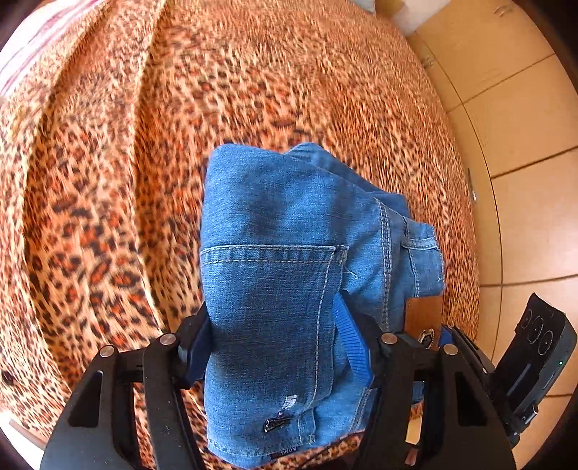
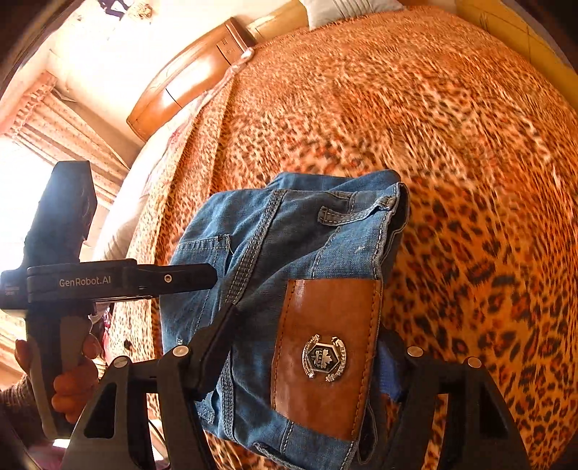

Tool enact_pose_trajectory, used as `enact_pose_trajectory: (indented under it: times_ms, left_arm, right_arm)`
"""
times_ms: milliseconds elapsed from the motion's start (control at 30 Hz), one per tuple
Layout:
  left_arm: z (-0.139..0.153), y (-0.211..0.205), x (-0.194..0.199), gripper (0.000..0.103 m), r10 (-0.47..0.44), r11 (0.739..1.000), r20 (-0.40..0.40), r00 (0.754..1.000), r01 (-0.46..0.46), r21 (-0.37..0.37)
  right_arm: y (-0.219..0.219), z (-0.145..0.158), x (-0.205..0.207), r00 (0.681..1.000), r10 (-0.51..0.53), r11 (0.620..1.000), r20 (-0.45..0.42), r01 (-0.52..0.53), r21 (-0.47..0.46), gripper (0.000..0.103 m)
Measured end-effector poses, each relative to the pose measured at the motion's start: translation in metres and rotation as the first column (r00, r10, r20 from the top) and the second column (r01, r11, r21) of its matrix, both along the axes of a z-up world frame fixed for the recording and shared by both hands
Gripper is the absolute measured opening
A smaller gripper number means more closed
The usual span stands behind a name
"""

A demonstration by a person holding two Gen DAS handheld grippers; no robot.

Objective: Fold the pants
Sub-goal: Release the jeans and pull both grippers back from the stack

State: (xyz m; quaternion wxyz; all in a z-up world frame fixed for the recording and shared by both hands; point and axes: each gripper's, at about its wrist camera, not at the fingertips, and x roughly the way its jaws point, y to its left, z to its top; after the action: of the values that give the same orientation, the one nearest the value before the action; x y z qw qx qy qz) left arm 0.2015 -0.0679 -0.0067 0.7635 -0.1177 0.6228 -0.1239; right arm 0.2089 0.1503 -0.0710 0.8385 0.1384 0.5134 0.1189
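Note:
The blue denim pants are bunched in a folded bundle, held above a leopard-print bedspread. My left gripper is shut on the back-pocket side of the pants. My right gripper is shut on the waistband by the brown leather patch with a metal badge. The pants also show in the right wrist view. The left gripper's body shows at the left of the right wrist view. The right gripper's body shows at the lower right of the left wrist view.
The leopard-print bedspread covers a large bed. A wooden headboard stands at the far left. Tiled floor lies beyond the bed's right edge. A pale pillow lies at the far end.

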Motion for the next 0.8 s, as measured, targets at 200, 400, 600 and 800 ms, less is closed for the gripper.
enact_pose_trajectory:
  times_ms: [200, 400, 600, 800]
  left_arm:
    - [0.0, 0.033, 0.026, 0.065, 0.071, 0.977, 0.057, 0.996, -0.081, 0.198]
    - [-0.027, 0.046, -0.004, 0.065, 0.1, 0.952, 0.086, 0.991, -0.12, 0.281]
    - [-0.032, 0.039, -0.033, 0.065, 0.144, 0.954, 0.125, 0.982, -0.171, 0.245]
    - [-0.028, 0.043, -0.058, 0.069, 0.197, 0.953, 0.185, 0.963, -0.233, 0.194]
  right_arm:
    - [-0.008, 0.002, 0.064, 0.989, -0.144, 0.971, -0.046, 0.132, -0.198, 0.071]
    - [-0.011, -0.003, 0.05, 0.978, -0.191, 0.965, -0.086, 0.171, -0.199, 0.089]
    - [0.01, -0.022, 0.031, 0.967, -0.226, 0.916, -0.114, 0.171, -0.364, 0.099]
    - [0.027, 0.008, 0.004, 0.978, -0.204, 0.874, 0.038, 0.2, -0.444, 0.099]
